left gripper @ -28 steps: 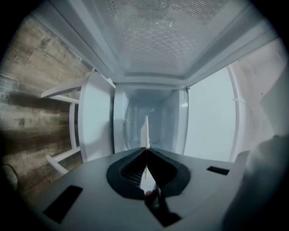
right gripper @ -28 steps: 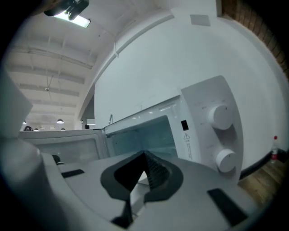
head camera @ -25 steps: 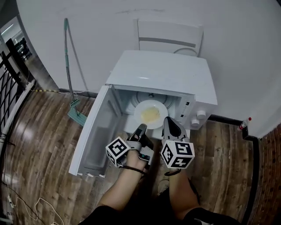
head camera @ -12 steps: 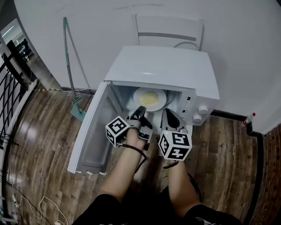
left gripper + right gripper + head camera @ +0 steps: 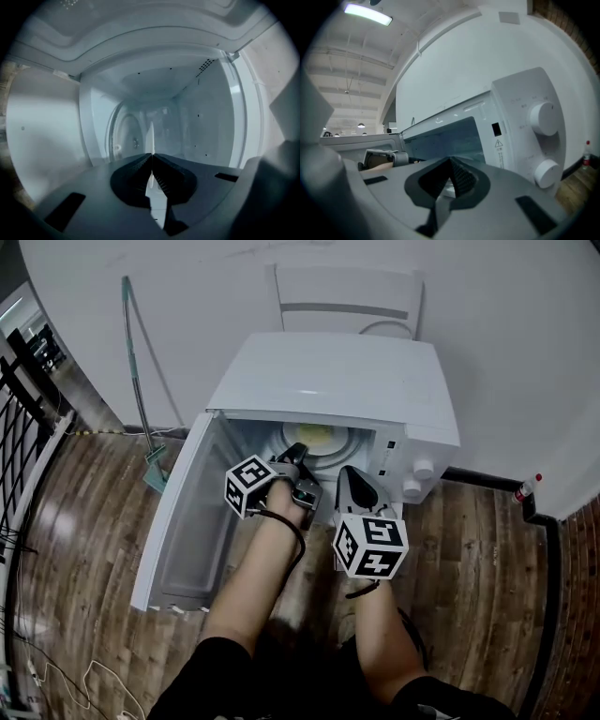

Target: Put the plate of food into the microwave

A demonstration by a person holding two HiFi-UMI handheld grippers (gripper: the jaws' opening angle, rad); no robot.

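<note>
Head view: plate (image 5: 343,444) lies flat inside microwave (image 5: 337,381)

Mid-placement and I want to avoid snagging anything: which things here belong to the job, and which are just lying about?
Job: plate of food, gripped at its rim by the left gripper; microwave, its door open; right gripper, shut, outside it.

Lying about: mop against the wall; white chair behind the microwave; bottle on the floor.
</note>
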